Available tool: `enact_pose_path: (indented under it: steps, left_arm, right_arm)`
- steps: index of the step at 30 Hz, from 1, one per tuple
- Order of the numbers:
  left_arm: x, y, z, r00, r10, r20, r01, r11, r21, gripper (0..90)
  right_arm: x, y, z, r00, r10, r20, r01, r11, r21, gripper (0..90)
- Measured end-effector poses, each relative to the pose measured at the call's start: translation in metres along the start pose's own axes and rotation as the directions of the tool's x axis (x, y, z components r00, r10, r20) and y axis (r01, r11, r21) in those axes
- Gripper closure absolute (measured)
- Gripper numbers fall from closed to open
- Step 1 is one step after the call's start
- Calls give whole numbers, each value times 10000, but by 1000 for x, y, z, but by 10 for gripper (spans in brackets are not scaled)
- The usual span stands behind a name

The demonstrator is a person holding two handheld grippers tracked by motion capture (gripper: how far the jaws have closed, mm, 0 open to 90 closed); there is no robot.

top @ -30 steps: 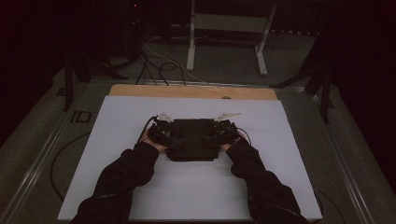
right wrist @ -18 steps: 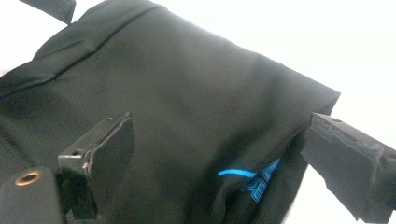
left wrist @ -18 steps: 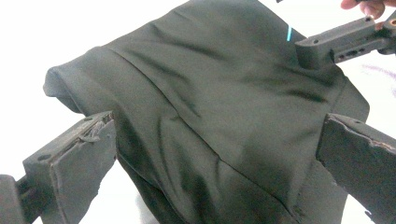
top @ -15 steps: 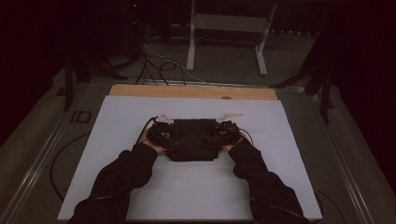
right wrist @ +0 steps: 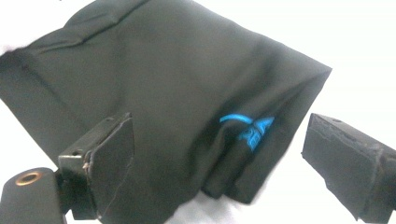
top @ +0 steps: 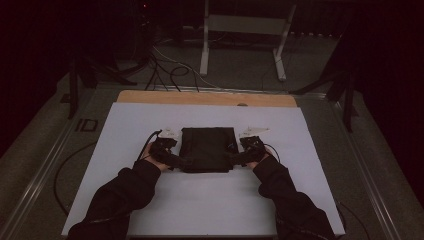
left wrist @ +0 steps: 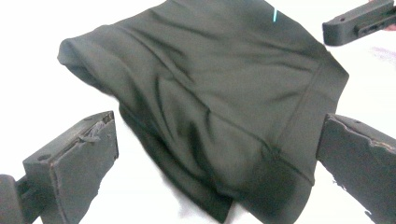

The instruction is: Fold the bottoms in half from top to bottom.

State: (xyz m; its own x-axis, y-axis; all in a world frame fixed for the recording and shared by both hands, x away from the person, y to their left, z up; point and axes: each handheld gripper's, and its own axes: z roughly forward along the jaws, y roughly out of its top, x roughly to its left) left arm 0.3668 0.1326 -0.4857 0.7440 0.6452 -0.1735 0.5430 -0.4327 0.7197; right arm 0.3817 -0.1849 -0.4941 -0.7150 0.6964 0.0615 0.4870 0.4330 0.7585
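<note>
Black garment (left wrist: 210, 107): matt smooth cloth, blue printed logo (right wrist: 250, 130). Table sheet (top: 210, 200): white, matt. Table edge (top: 205, 98): wood.

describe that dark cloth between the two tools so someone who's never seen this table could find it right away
Start at the white sheet covering the table. Near its middle lies a folded black garment, squarish, with the left tool and right tool at its near corners. It is the one dark thing lying on the sheet, and carries a small blue logo.

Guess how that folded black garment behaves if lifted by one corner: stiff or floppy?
Probably floppy: the black garment shows soft creases and stacked layers along its near edge, so a one-corner lift would likely unfold it. It looks thin, so likely light. On the smooth white sheet it would probably slide when pushed.
</note>
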Motion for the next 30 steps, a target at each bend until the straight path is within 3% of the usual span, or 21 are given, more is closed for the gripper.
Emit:
enact_pose_path:
  steps: [9,15,24,30]
  left_arm:
    - [-2,-18,-10,9999,-105,134,107,9998,-185,0]
    - [-5,-31,-16,9996,-127,270,130,9998,-124,0]
    - [-6,-52,-30,9993,-297,222,300,9994,-148,0]
    - [-10,-60,-38,9992,-354,199,357,9993,-123,0]
  right_arm:
    - [8,-19,-12,9997,-230,-110,231,9996,144,92]
    - [13,-31,-26,9991,-427,-49,427,9991,-76,92]
    - [20,-43,-45,9969,-785,-14,785,9969,-21,92]
    - [20,-53,-55,9979,-643,-84,642,9979,-33,92]
